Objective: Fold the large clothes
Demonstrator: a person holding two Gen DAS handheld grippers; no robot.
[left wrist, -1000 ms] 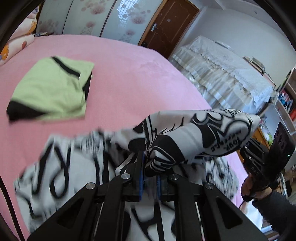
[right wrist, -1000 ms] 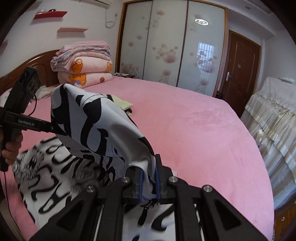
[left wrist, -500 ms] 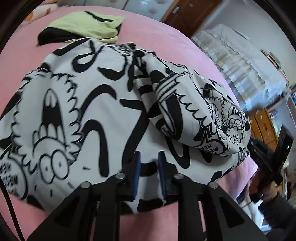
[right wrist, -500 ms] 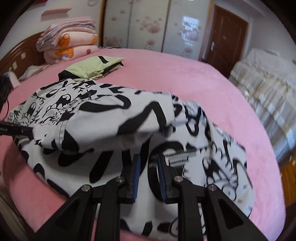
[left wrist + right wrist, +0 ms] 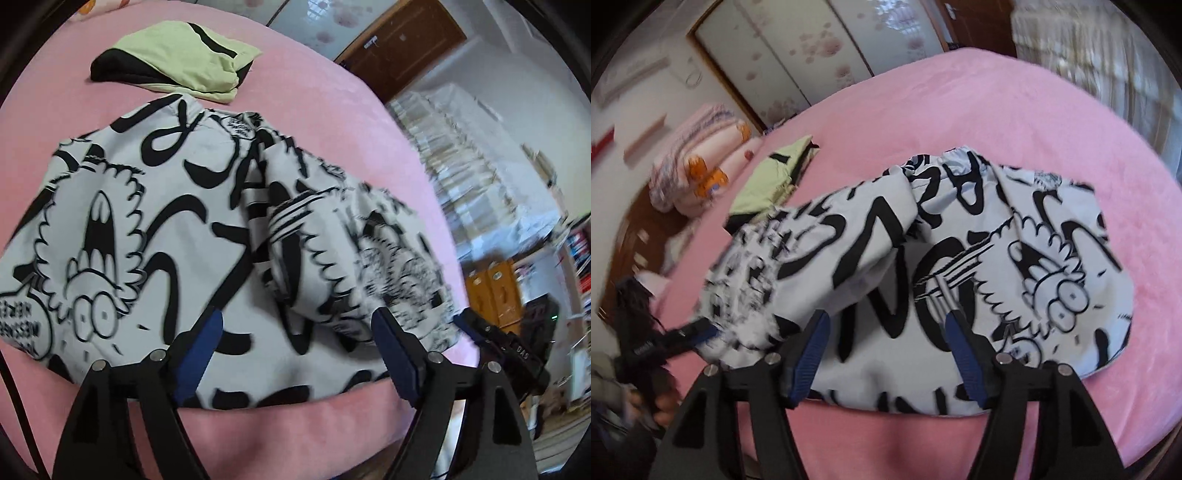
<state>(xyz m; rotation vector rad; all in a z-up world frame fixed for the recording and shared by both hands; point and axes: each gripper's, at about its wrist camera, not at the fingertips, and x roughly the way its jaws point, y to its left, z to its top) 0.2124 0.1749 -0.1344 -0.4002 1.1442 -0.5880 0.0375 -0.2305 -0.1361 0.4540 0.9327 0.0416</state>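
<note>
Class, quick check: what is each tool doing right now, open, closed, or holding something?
Left tool: just opened, holds nothing; the printed garment lies loose on the bed.
Right tool: just opened, holds nothing.

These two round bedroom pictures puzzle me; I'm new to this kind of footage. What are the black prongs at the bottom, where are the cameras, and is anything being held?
No robot here: a person holds a hand-held two-finger gripper in each hand, and each carries a wide-angle camera looking along its fingers. One picture is from the left gripper, the other from the right gripper. The black prongs with blue pads are the gripper fingers.

On the pink bedspread lies a white garment with black cartoon print, one part folded over itself. Behind it sits a folded light-green and black garment. Rolled pink bedding is stacked at the headboard.

Nothing is held. Both grippers have just been opening, and their jaws now stand apart above the printed garment without pressing it. Each picture also shows the other gripper at its edge.
</note>
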